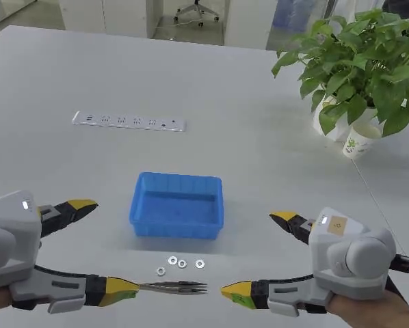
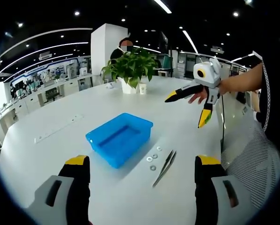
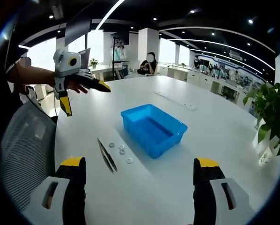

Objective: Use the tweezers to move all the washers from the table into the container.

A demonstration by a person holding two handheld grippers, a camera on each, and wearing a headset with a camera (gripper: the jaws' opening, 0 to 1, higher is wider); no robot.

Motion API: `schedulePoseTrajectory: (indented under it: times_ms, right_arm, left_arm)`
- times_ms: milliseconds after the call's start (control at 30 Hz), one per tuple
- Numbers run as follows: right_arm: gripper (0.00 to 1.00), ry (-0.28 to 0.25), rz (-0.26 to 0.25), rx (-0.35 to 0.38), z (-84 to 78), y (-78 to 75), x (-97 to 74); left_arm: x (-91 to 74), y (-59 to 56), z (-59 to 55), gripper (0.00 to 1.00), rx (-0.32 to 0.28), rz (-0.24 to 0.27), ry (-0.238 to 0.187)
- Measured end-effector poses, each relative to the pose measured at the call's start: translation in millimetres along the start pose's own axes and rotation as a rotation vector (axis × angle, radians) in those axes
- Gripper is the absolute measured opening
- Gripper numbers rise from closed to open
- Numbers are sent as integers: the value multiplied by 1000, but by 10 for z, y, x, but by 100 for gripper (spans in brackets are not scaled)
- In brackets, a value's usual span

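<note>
L gripper & R gripper both spread, empty. Tweezers lie on table btwn them, washers beside blue container. Prob best: one gripper pinches tweezers mid-shaft, tips free.

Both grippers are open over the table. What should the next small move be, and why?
Probably bring the right gripper down onto the tweezers and close on them. They lie flat on the table between it and the left gripper, both open, and four washers wait outside the blue container.
</note>
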State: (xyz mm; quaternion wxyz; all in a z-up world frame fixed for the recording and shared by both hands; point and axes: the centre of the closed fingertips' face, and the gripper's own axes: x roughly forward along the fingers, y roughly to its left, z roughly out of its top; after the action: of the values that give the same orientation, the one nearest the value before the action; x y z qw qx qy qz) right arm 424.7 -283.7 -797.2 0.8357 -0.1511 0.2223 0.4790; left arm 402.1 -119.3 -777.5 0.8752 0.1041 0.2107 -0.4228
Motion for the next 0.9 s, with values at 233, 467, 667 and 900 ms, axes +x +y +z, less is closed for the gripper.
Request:
schedulePoseTrajectory:
  times_ms: [233, 467, 667, 900]
  right_arm:
    - [96, -2, 3, -5, 5, 0, 3]
    - [96, -2, 4, -8, 6, 6, 4]
    - [96, -5, 4, -12, 4, -5, -2]
    - [96, -3, 6, -14, 0, -6, 3]
  left_arm:
    - [-2, -2, -6, 98, 4, 0, 2]
    - [5, -14, -18, 98, 9, -7, 6]
    - [8, -14, -27, 97, 18, -10, 11]
    - [15, -25, -40, 96, 26, -15, 19]
